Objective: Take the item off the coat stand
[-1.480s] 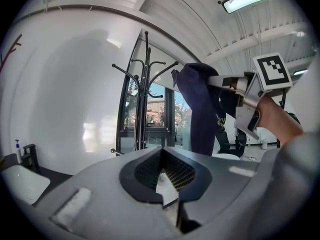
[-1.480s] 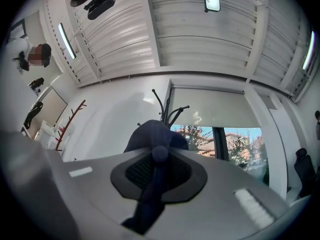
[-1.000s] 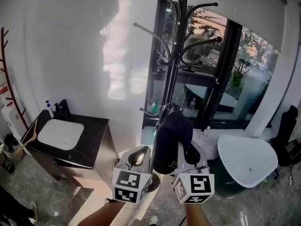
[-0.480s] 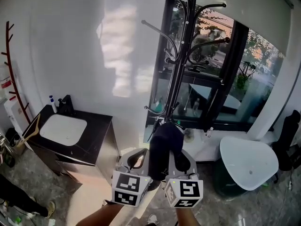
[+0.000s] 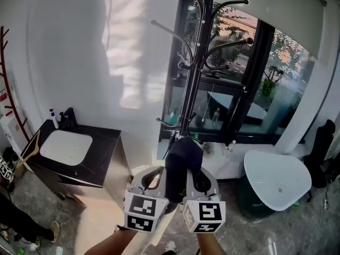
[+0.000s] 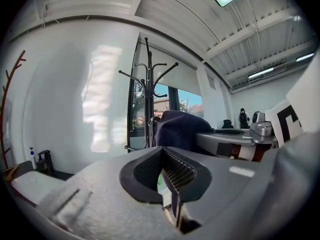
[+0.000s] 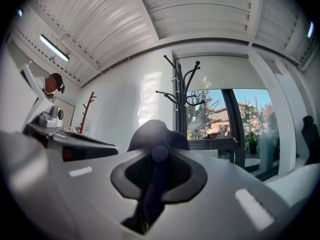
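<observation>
One limp, dark navy cap (image 5: 179, 166)

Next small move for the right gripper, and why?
Probably draw the right gripper back toward the person. Its jaws are clamped on the dark navy fabric cap, whose top sits close below the lowest hooks of the black metal coat stand, so more clearance looks wise.

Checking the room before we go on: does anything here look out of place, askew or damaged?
Nothing stands out. The coat stand is upright, and the dark cap hangs from the right gripper, pinched between its jaws.
</observation>
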Demonstrator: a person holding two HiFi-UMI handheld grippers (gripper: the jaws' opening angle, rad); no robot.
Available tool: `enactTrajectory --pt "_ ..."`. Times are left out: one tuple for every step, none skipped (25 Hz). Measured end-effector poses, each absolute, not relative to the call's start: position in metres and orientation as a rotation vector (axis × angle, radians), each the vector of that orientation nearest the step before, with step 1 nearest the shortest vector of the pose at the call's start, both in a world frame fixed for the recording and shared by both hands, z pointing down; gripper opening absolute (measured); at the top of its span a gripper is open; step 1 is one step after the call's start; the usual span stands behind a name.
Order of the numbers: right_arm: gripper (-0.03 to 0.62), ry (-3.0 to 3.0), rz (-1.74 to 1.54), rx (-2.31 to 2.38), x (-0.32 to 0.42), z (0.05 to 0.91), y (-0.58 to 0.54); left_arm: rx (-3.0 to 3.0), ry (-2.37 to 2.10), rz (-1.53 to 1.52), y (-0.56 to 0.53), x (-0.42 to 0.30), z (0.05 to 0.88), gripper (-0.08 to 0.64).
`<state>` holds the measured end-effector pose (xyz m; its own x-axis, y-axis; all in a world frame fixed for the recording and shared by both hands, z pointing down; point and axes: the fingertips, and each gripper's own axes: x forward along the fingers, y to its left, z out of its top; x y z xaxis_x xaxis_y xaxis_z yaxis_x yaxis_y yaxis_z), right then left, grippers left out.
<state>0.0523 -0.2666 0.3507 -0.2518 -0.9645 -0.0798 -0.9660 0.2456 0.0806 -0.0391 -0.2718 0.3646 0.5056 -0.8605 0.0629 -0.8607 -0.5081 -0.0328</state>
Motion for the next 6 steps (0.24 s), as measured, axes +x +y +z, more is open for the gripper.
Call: enactTrajectory --pt "0.041 2.468 0.174 -1.916 0.0534 0.3515 -0.2666 2.725 -1.553 0.113 -0.272 -0.0378 0.3651 0.0" --pt "0.04 2.468 0.172 -1.918 0.0545 0.3523 -0.2666 2.725 -1.551 0.114 -0.2723 -0.0364 0.3657 0.0" --pt "0.041 2.467 0.171 -1.919 0.0557 0.353 -0.2668 2.726 -1.549 0.114 -0.2726 -0.0353 0.3663 0.0" --pt "0.04 2.466 0.171 -1.92 0.0567 0.3535 -0.2671 2.726 -1.548 0.115 -0.2729 -0.0343 0.3669 0.0" --pt "0.041 2.464 0.172 -1.921 0.0577 0.3537 -0.2674 2.726 -1.547 0.115 -0.2734 -0.0335 0.3674 0.0" --pt "0.041 2.463 0.173 -1.921 0.0586 0.3539 -0.2677 2.726 -1.547 0.116 -0.2738 -0.0328 0.3678 0.0"
